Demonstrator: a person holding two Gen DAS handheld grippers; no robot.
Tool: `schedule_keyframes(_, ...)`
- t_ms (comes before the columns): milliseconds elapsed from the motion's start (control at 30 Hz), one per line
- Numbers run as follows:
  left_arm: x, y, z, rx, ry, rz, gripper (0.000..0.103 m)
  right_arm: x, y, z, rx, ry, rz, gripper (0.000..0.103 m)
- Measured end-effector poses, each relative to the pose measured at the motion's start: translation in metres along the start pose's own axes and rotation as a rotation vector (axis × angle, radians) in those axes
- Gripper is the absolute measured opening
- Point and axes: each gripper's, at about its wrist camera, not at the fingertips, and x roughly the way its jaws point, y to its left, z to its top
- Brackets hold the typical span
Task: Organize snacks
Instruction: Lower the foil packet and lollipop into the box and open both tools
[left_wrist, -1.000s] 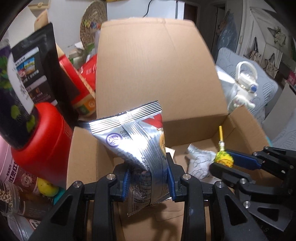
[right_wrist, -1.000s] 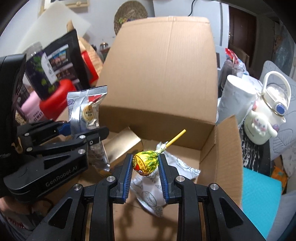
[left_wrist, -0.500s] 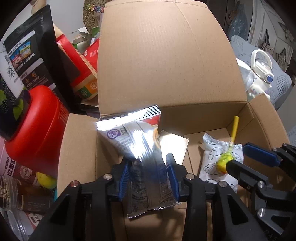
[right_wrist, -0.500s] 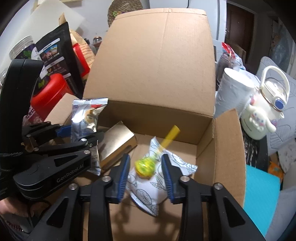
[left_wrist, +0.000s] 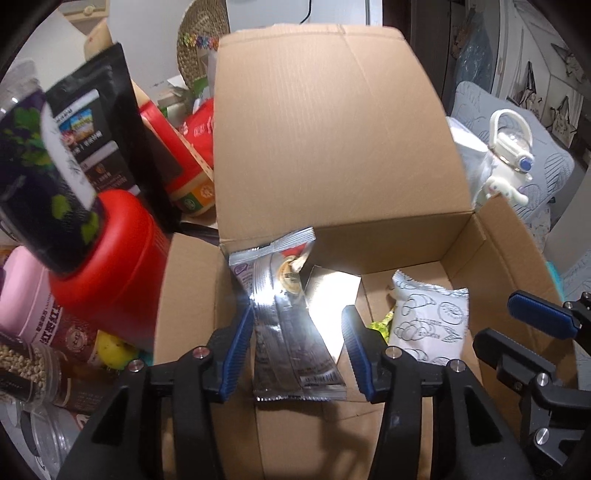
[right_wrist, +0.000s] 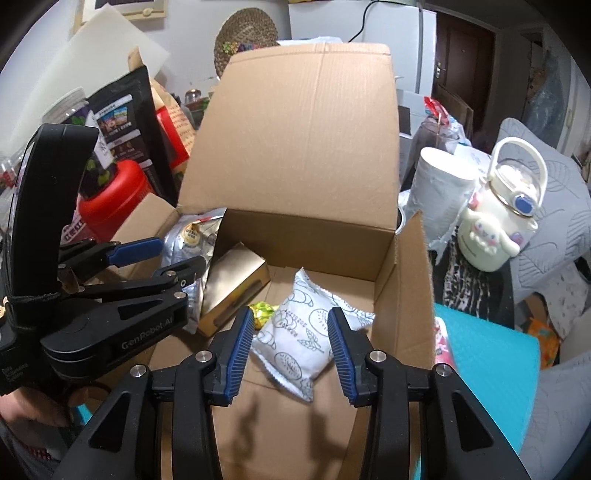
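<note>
Left gripper (left_wrist: 297, 332) over the cardboard box (left_wrist: 332, 147), jaws just been opening, pads now clear of the silver snack packet (left_wrist: 288, 314) that stands between them, leaning up toward the box's back left corner. Just beyond it, a gold carton (left_wrist: 332, 295). Right gripper (right_wrist: 291, 332) alongside, parted too after its own opening and gripping nothing; directly past its tips lies the white printed pouch (right_wrist: 303, 332) on the box floor, and the yellow-green lollipop (right_wrist: 263, 309) peeks out by its left pad. Further back, the tall flap.
</note>
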Motion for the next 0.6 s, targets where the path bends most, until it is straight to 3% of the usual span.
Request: schedule_keyframes(600, -0.115, -0.007, -0.011, 0.022, -0.167, -0.071, 0.049, -0.101, 0.011, -0.021, 0.003, -0.155, 0.004, 0.041)
